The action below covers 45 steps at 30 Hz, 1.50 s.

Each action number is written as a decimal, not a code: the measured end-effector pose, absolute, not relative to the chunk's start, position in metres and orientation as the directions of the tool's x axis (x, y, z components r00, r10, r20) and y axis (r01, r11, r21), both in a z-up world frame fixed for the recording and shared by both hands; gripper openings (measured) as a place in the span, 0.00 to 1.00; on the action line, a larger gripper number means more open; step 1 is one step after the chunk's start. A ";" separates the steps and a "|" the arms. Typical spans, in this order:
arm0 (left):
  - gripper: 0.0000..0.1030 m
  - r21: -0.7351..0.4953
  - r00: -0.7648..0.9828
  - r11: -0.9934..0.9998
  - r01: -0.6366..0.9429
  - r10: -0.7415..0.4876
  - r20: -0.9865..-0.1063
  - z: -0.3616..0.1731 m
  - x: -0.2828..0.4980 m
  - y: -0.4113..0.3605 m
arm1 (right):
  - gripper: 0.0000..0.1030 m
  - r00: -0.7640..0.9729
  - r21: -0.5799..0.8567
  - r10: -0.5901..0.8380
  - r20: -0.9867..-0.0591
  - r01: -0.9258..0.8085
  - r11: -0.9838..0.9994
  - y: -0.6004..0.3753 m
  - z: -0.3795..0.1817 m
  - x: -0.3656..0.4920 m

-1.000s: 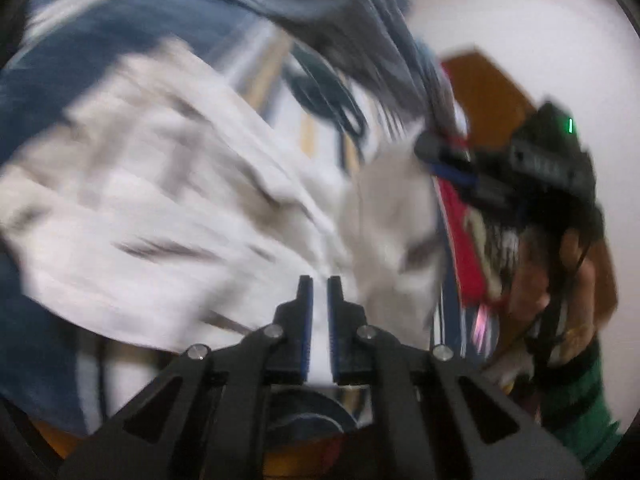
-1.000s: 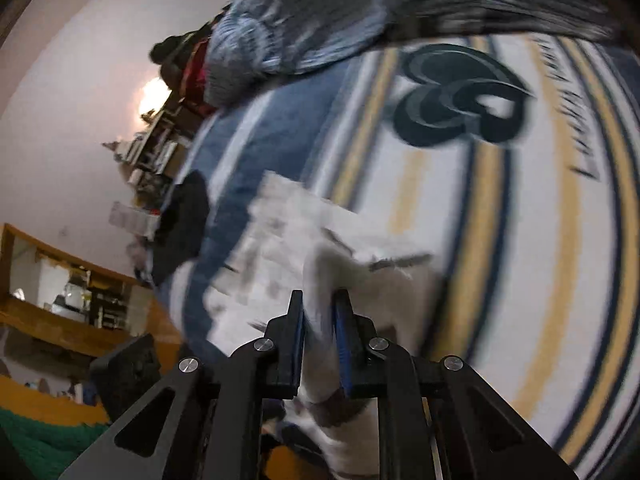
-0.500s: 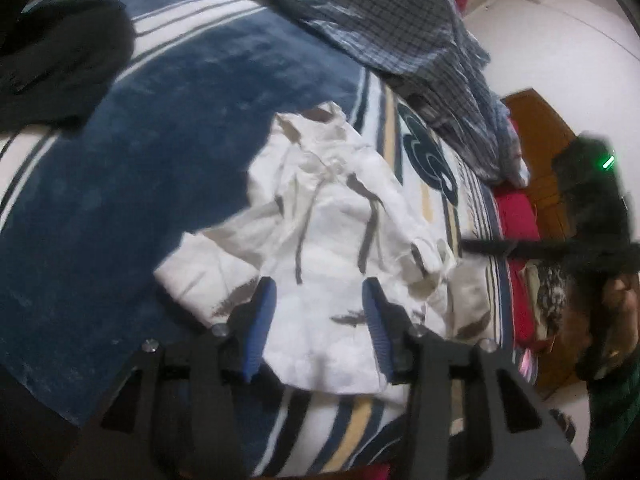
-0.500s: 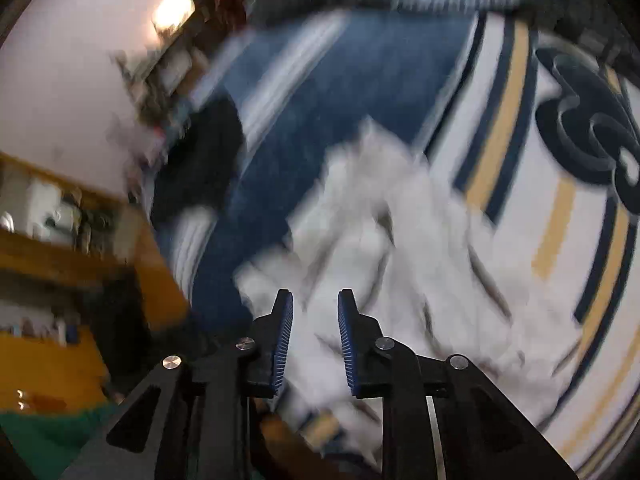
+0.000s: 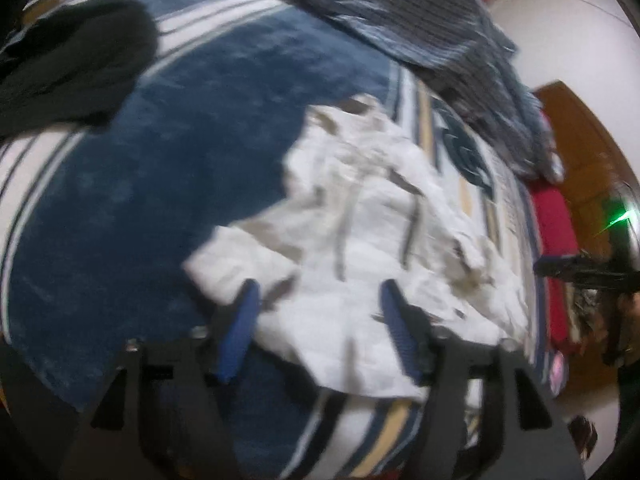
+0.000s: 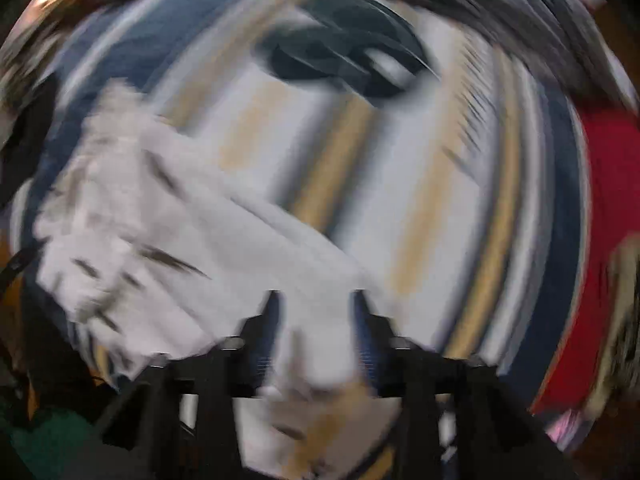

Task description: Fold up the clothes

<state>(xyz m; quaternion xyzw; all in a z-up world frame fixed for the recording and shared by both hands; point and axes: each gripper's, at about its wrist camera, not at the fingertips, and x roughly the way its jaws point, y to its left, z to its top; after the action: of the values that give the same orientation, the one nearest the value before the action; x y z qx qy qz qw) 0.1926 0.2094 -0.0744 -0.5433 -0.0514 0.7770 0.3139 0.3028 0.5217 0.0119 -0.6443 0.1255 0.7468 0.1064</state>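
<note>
A crumpled white garment lies on the blue, white and gold striped blanket. My left gripper is open, its blue-padded fingers spread over the garment's near edge and holding nothing. My right gripper is open above the same white garment; that view is heavily blurred. The right gripper also shows at the right edge of the left wrist view.
A black garment lies at the far left of the blanket. A blue checked garment is heaped at the back. Something red lies along the blanket's right edge, with a wooden door and white wall beyond.
Both grippers were shut on the white garment a second ago; both have opened and let it drop onto the blanket. The right gripper is still swinging.
</note>
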 end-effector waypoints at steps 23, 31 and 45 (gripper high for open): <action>0.16 -0.479 -0.214 -0.810 -0.338 0.562 -0.799 -0.105 0.160 0.213 | 0.16 0.012 0.033 -0.031 -0.999 0.411 -0.911 0.399 -0.069 0.036; 0.09 -0.561 -0.195 -0.657 -0.504 0.719 -0.667 -0.038 0.205 0.233 | 0.08 -0.160 0.052 -0.117 -0.980 0.365 -0.930 0.428 0.003 0.079; 0.12 -0.433 0.221 -0.238 -0.870 0.596 -0.772 -0.043 0.419 0.387 | 0.14 -0.304 0.087 -0.079 -0.949 -0.014 -0.996 0.577 0.020 0.360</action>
<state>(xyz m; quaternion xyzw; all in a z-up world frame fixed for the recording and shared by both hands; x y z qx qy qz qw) 0.4190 0.3867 -0.0435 -0.4985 0.1373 0.6087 0.6018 0.3599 0.5768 0.0196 -0.5895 0.0395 0.8065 -0.0200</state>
